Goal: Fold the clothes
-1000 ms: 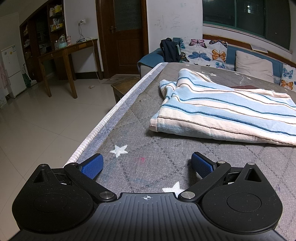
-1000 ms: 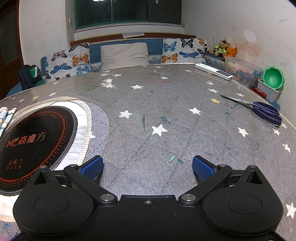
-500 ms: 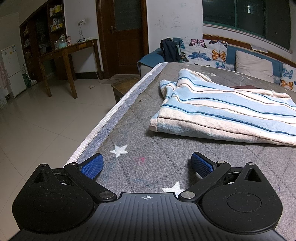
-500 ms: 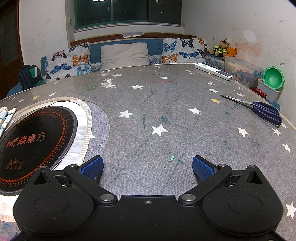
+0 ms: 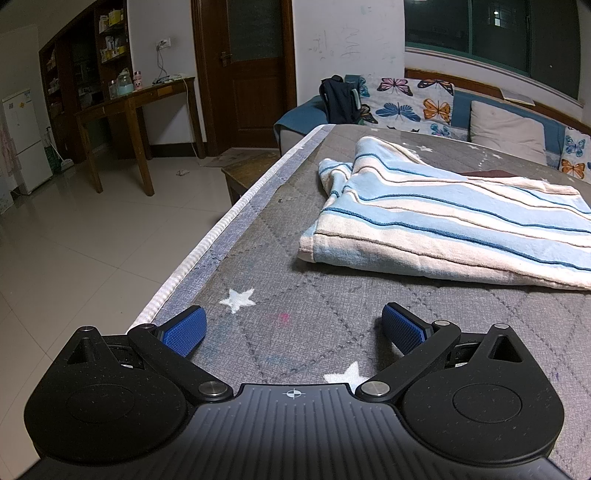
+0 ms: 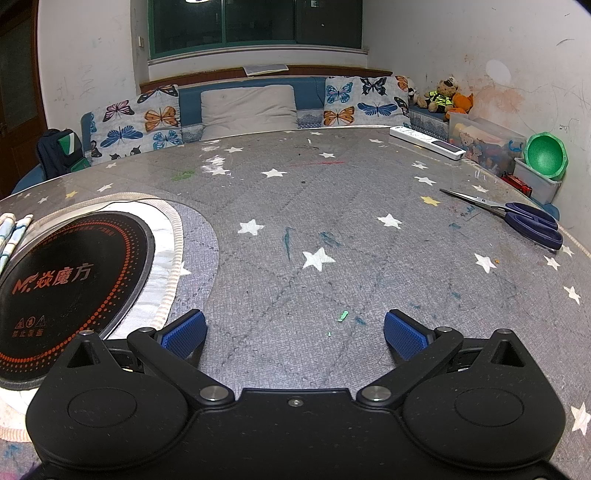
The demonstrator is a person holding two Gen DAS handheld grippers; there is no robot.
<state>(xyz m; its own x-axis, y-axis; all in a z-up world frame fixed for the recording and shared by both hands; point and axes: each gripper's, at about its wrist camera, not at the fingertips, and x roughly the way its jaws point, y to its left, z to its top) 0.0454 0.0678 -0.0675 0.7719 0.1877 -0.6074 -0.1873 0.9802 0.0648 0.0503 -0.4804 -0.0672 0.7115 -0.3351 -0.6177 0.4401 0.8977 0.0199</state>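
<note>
Right now striped towel (image 5: 454,225) lies ahead-right of left gripper (image 5: 291,328), long axis crosswise; right gripper (image 6: 293,330) faces away, both spread empty

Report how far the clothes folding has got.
Done: the striped cloth lies partly doubled over on the grey star-print table, its far end rumpled. In hand: nothing; left gripper and right gripper are open and empty. Left: grasping and finishing the fold.

Your room is lit by indoor light from overhead, and the windows (image 6: 255,22) are dark. Both views stay sharp, with strong fisheye bending and dark corners. Glare streaks the tiled floor (image 5: 74,236).
</note>
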